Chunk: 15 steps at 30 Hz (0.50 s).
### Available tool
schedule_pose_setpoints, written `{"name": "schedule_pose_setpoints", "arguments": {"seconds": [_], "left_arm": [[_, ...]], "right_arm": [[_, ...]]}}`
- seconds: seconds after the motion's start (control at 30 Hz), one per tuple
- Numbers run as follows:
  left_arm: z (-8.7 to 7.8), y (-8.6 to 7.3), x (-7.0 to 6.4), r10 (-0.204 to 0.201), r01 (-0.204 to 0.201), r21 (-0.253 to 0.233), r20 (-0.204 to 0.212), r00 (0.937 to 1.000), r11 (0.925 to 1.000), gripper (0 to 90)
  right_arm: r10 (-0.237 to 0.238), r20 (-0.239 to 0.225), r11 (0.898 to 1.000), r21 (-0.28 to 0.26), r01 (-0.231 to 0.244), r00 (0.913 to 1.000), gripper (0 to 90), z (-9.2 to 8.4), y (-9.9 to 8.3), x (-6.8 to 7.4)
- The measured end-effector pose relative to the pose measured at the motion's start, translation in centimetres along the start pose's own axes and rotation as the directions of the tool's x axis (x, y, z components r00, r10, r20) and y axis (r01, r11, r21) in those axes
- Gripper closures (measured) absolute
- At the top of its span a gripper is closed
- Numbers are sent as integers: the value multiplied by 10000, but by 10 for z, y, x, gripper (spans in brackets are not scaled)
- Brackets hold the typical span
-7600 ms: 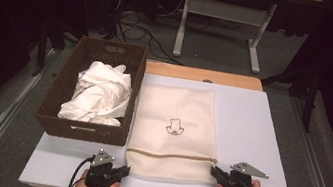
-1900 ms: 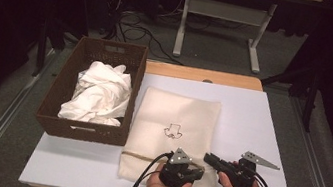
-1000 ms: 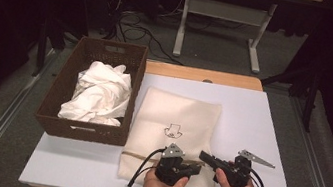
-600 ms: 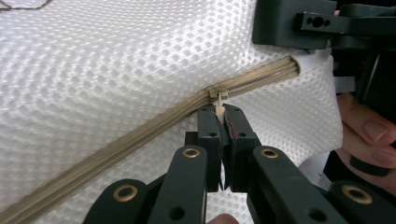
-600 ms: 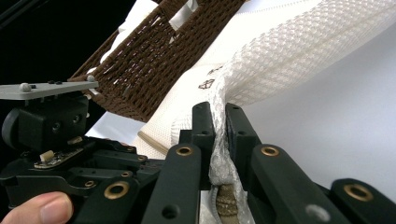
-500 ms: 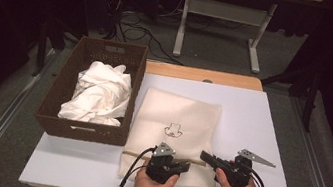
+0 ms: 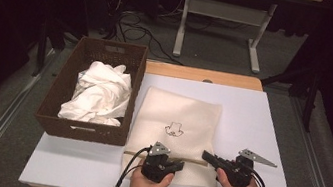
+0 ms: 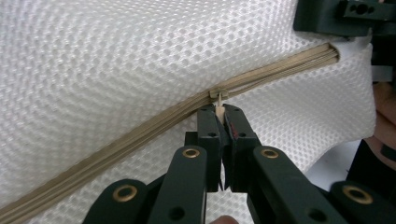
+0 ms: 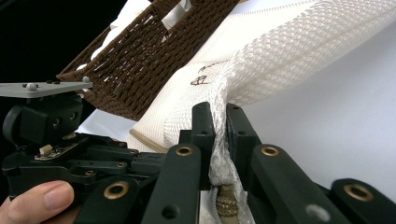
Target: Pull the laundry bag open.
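A white mesh bag (image 7: pixel 176 128) is laid flat on the white table (image 7: pixel 261 118), just beside a brown basket (image 7: pixel 57 116) in which white cloth (image 7: pixel 98 95) is piled. A small dark drawing (image 7: pixel 174 129) is seen on the bag. Near its front edge, a beige zipper (image 8: pixel 116 144) runs across the mesh. The left gripper (image 8: pixel 223 114) is clamped on the zipper pull (image 8: pixel 218 94); its jaws are pressed together around the small tab. The right gripper (image 9: pixel 219 121) is closed on the bunched mesh at the end of the zipper, and this corner is lifted a little from the table. Both grippers are held close to each other at the front of the bag.
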<state>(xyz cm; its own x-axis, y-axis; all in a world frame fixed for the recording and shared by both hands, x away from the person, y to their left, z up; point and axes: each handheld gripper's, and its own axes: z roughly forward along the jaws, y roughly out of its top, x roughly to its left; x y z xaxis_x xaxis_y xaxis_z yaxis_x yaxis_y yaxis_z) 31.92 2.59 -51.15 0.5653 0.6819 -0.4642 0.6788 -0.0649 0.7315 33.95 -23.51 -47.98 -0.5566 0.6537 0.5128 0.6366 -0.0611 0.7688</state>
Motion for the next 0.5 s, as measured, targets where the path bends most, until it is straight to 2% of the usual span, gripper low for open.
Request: {"name": "schedule_pose_setpoints", "arguments": {"seconds": [0.5], "left_arm": [[-10,-4,12,-32,34,54,-341,9994,10000,862]], "right_arm": [[-177,113,9998,22,177,9998,855,0,1,-1]]}}
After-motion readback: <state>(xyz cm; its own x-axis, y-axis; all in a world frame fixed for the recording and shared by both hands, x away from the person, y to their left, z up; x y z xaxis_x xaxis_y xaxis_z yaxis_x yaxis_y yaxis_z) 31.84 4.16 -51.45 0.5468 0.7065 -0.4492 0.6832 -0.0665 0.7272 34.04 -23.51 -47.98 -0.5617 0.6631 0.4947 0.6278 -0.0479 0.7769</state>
